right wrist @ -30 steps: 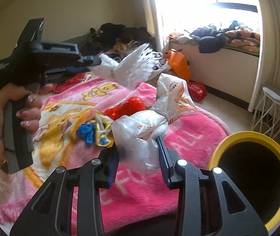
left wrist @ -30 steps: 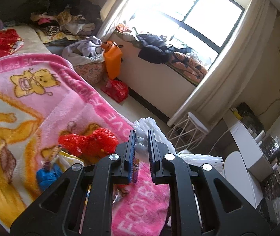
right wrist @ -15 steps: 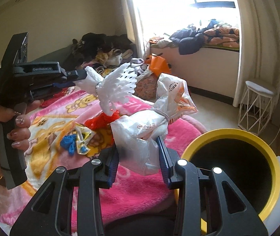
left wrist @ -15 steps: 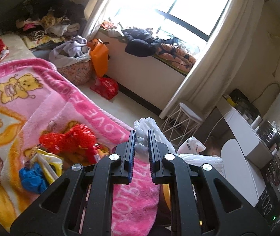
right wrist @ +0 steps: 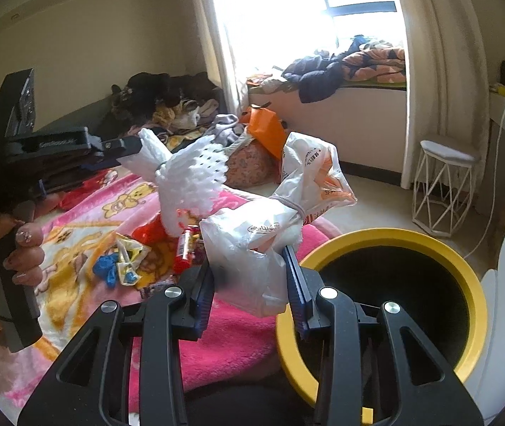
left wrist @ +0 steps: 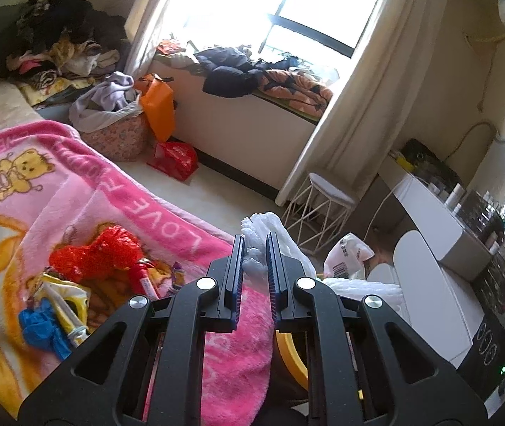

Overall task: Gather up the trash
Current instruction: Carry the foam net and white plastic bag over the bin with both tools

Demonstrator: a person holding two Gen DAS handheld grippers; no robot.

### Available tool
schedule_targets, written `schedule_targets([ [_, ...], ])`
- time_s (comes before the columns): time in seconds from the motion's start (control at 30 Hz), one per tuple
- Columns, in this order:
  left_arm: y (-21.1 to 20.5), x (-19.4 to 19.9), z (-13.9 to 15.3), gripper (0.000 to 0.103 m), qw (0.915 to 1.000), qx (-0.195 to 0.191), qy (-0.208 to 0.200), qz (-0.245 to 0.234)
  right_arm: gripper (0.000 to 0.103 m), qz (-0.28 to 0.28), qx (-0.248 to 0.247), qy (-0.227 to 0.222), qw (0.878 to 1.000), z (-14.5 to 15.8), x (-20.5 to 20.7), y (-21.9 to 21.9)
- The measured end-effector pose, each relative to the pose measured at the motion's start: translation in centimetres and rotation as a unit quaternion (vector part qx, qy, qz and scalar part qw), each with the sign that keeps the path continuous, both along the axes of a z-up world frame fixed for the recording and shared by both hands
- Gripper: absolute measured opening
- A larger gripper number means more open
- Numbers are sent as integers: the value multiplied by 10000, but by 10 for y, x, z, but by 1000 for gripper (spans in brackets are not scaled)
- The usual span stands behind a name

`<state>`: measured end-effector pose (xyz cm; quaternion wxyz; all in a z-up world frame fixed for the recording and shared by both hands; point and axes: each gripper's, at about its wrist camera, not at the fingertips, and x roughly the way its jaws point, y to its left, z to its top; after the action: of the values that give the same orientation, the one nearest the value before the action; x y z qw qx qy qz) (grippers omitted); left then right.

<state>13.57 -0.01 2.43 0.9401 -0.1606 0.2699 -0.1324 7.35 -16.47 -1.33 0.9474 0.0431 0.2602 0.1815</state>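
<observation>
left gripper (left wrist: 255, 248) – clamps white foam net (right wrist: 190, 177) | right gripper (right wrist: 248, 266) – grips knotted white bag (right wrist: 252, 245)

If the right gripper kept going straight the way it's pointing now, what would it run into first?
Probably the near edge of the pink blanket beside the yellow-rimmed bin. The right gripper points forward and somewhat down, shut on the tied white plastic bag. Depth is unclear, so the bin's rim could come first.

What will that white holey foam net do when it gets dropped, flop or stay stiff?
The white foam net, pinched in the left gripper, probably flops: it fans out and droops below the jaws. It looks very light, being mostly holes, so it may drift rather than fall straight into the yellow bin. It seems squashy, not breakable.
</observation>
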Motion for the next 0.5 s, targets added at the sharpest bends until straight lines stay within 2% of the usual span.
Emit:
schedule_targets([
  [0.5,-35,3,-15,9,9988,422,69,-235,34,-463,106,213,9986,-14,0,-40],
])
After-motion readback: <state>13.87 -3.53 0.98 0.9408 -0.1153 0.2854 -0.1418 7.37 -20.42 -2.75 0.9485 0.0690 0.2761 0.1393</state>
